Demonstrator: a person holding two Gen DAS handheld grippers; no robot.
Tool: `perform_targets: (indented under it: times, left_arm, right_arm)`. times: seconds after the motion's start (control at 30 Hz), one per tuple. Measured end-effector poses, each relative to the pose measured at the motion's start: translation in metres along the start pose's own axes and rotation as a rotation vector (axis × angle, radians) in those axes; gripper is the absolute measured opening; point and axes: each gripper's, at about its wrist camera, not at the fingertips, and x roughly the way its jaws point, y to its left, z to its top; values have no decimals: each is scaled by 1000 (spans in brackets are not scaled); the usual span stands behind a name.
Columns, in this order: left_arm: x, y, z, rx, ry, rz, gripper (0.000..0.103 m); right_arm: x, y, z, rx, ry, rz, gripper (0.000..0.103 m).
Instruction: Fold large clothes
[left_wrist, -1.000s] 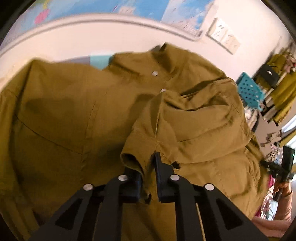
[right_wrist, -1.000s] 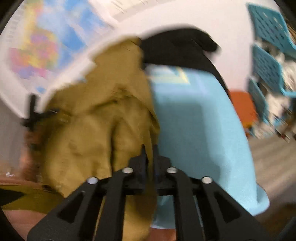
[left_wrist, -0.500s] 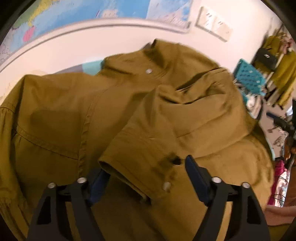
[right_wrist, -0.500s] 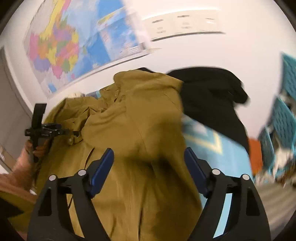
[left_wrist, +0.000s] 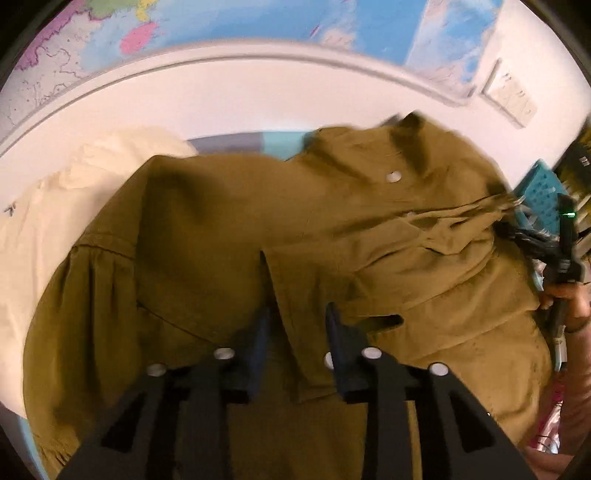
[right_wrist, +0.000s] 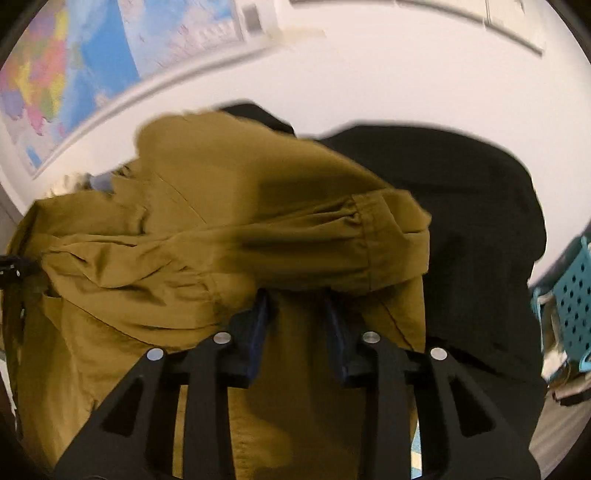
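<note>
Left wrist view looks down on an olive-brown shirt (left_wrist: 229, 236) spread over most of the frame, collar towards 1 o'clock and a cream garment (left_wrist: 48, 221) beside it at 9 o'clock. The left tongs (left_wrist: 293, 325) stand narrowed, having just been closing, and a cuff edge (left_wrist: 295, 332) of the folded-in sleeve lies between the jaws; whether the pads press it I cannot tell. At 3 o'clock a hand (left_wrist: 569, 299) carries the other tool.

Right wrist view shows the right tongs (right_wrist: 295, 314), also just been closing to a narrow gap, with shirt cloth under them but nothing clearly pinched. The other sleeve (right_wrist: 332, 243) lies across the body, its cuff towards 3 o'clock over a black garment (right_wrist: 480, 229).

Judging by this, the sleeve-folding step is finishing. Next likely needs fresh grips low on the shirt to fold it upward, keeping both sleeves flat.
</note>
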Motion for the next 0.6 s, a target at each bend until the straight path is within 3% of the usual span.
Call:
perform_targets:
  times: [0.07, 0.13, 0.23, 0.4, 0.6]
  left_arm:
    - [1, 0, -1, -4, 1, -60, 50]
    - [-3, -6, -4, 36, -40, -63, 60]
    - [-4, -15, -9, 80, -64, -44, 70]
    - [5, -24, -16, 109, -53, -26, 73]
    - [-7, -25, -34, 121, -85, 10, 74]
  right_arm:
    - [-16, 1, -2, 2, -48, -2, 41]
    - [-38, 3, -4, 8, -117, -4, 51]
    - [-66, 21, -7, -35, -180, 50, 51]
    - [-60, 71, -9, -140, -158, 213, 52]
    - [13, 110, -5, -155, -1, 267, 52]
